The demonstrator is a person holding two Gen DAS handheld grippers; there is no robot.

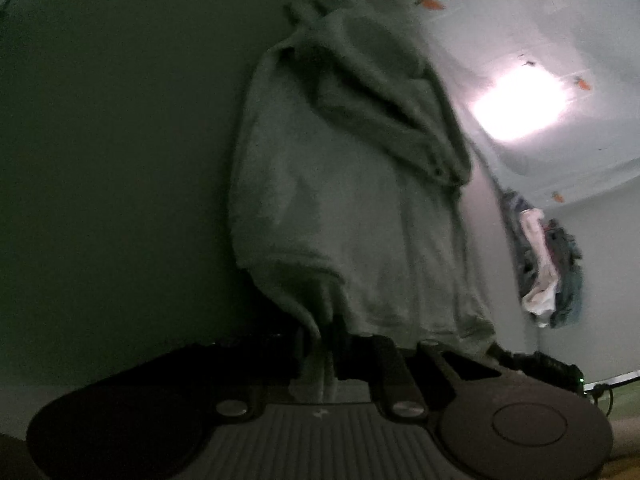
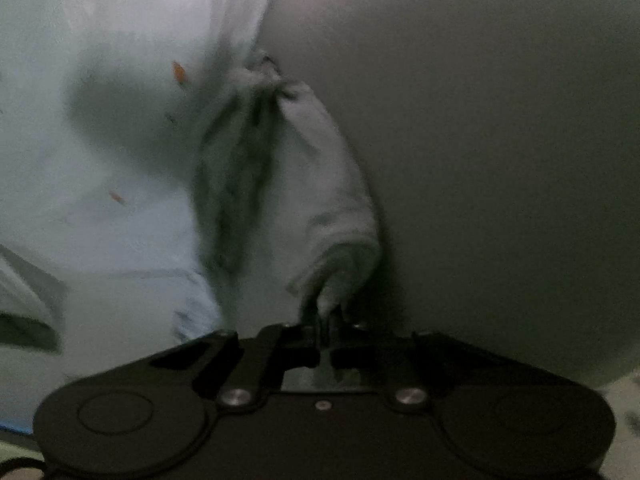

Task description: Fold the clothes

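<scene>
A pale grey fleecy garment (image 1: 340,216) hangs stretched between both grippers in dim light. In the left wrist view my left gripper (image 1: 324,340) is shut on a bunched edge of the garment, whose body runs up and away with a folded flap (image 1: 384,116) near the top. In the right wrist view my right gripper (image 2: 326,332) is shut on a cuff-like end of the same garment (image 2: 332,208), which twists into a knot of folds (image 2: 264,76) further off. The fingertips are mostly hidden by cloth.
A white sheet printed with small orange carrots (image 1: 430,2) lies beyond, with a bright glare patch (image 1: 520,104). A heap of mixed clothes (image 1: 548,268) sits at the right in the left wrist view. A large dark grey surface (image 2: 500,160) fills one side of each view.
</scene>
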